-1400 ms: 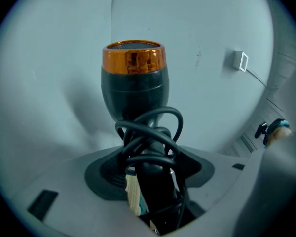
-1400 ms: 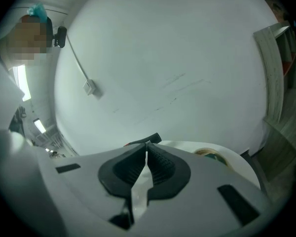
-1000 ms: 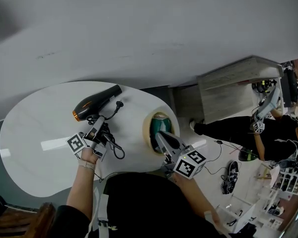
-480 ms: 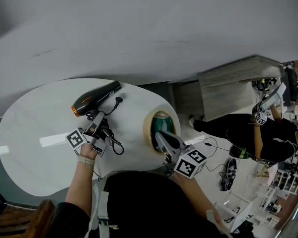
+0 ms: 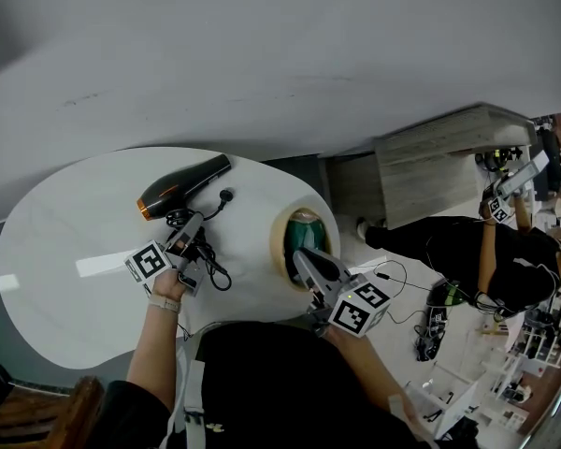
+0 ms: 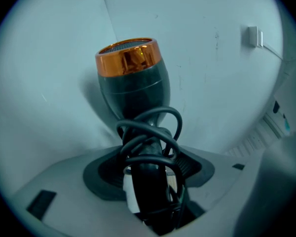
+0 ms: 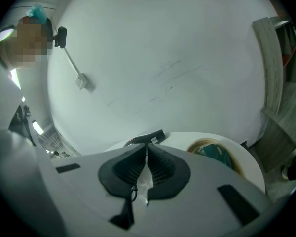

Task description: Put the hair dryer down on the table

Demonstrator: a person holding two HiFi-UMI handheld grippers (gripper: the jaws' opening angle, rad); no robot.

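A black hair dryer [image 5: 182,183] with a copper-orange end lies low over the white oval table [image 5: 56,251], its plug [image 5: 226,195] resting beside it. My left gripper [image 5: 189,234] is shut on its handle, where the black cord is wound. In the left gripper view the hair dryer [image 6: 133,83] points away from me with the handle held between the jaws. I cannot tell whether its body touches the table. My right gripper [image 5: 304,256] hangs shut and empty at the table's right edge; its jaws meet in the right gripper view [image 7: 147,154].
A round tan-rimmed bowl [image 5: 302,239] with something green inside sits on the table's right end, just beyond the right gripper, and shows as the bowl [image 7: 214,151] there too. A wooden cabinet [image 5: 449,157], a person in black [image 5: 486,251] and floor clutter lie to the right. A chair [image 5: 37,419] stands lower left.
My left gripper and the hair dryer have shifted slightly toward the far side of the table. The right gripper has stayed put. The person at the right has raised an arm.
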